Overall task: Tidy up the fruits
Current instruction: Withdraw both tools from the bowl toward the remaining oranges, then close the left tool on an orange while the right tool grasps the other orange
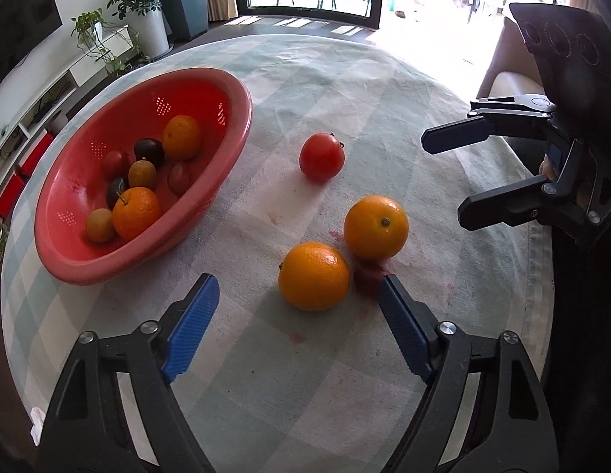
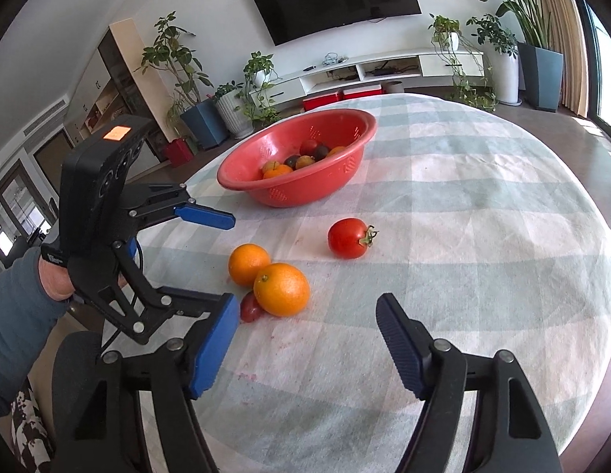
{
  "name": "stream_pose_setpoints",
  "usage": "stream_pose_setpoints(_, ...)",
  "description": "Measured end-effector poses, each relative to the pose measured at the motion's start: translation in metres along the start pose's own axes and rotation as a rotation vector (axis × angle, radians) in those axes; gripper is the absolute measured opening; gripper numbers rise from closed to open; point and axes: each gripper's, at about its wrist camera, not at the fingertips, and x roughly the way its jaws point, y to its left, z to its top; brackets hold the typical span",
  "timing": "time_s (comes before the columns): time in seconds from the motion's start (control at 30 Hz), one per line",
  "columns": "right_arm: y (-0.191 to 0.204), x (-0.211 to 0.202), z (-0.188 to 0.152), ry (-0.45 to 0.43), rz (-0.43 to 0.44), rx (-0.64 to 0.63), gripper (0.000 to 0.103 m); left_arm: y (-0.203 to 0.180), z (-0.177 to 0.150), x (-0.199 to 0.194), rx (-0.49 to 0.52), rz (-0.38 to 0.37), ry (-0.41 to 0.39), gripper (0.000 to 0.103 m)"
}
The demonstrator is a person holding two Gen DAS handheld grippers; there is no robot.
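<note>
Closest in, the left gripper point(image 1: 297, 307) hangs over the checked tabletop point(image 1: 384, 90) with its jaws spread wide and nothing pressed between the blue pads. Just ahead of them sits the near orange point(image 1: 314, 276), in line with the gap but beyond the tips, not inside it. The right-side pad's tip comes up beside a small dark-red fruit point(image 1: 369, 276) (half hidden, hard to name) tucked against both oranges. The second orange point(image 1: 376, 228) touches the first, a little farther out and to the right.

Over on the right gripper point(image 2: 305, 323), jaws are wide too, gripping nothing; from its view the oranges lie ahead and left of the gap, nearer its left pad.

Farther along, the tomato point(image 1: 322, 157) lies alone on the cloth, apart from the oranges, stem pointing away from the bowl.

Beyond that and to the left, the red bowl point(image 1: 69, 260) rests on the tabletop, holding two oranges, some dark plums and a few small yellowish and reddish fruits.
</note>
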Motion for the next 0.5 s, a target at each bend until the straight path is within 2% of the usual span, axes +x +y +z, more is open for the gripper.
stream_pose_setpoints(0.17,-0.001,0.002,-0.001,0.008,0.004,0.002,0.07,0.004,0.005,0.005,0.03,-0.051,0.001,0.073)
stream_pose_setpoints(0.3,0.0,0.003,-0.001,0.013,0.007,0.0,0.068,0.009,0.006,0.004,0.023,-0.099,0.003,0.057)
stream_pose_setpoints(0.5,0.002,0.004,-0.002,0.018,0.008,-0.002,0.065,0.013,0.009,0.007,-0.001,-0.134,0.002,0.057)
